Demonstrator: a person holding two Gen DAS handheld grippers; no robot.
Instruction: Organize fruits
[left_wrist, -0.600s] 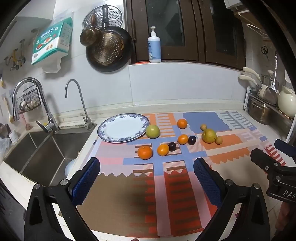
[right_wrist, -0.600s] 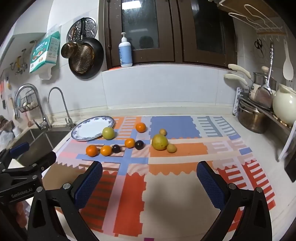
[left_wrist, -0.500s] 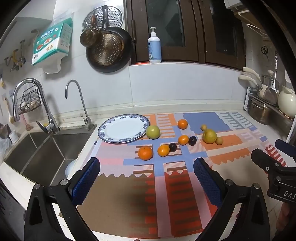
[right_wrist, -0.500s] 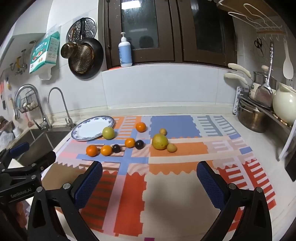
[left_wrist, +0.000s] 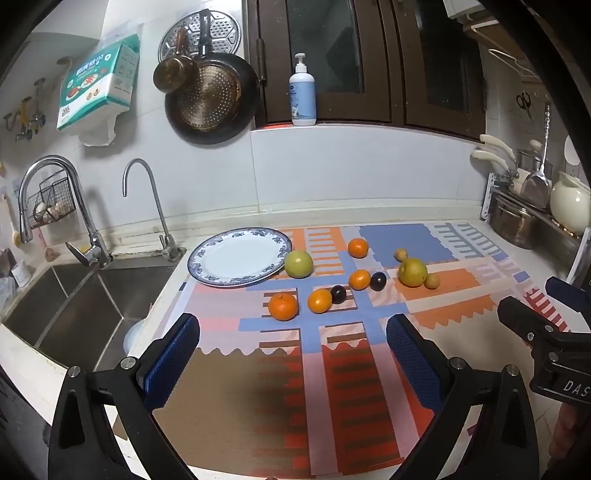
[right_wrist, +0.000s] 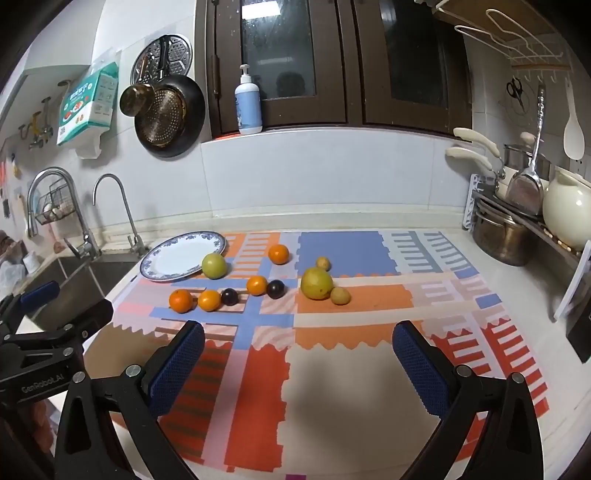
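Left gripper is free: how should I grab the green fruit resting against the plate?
Grip the green fruit across its widest middle, coming from above. The plate rim touches its left side, so place the left gripper fingers front and back.

The right hand-held gripper (right_wrist: 297, 363) hovers over the near part of a patterned mat (right_wrist: 332, 369) on the surface, its blue-padded fingers (right_wrist: 177, 369) spread wide with nothing between them. Ahead of it lie the fruits: four oranges, the leftmost (right_wrist: 181, 300) touching a second (right_wrist: 209, 300), two dark plums (right_wrist: 229, 296), a green fruit (right_wrist: 214, 265) touching the rim of a blue-edged plate (right_wrist: 162, 271), and a large yellow fruit (right_wrist: 317, 283) touching a small tan one (right_wrist: 340, 295). The plate sits ahead and to the left, empty. Far left, the left hand-held gripper (right_wrist: 55, 306) reaches in, its fingers apart. A steel pot (right_wrist: 498, 236) stands far right.
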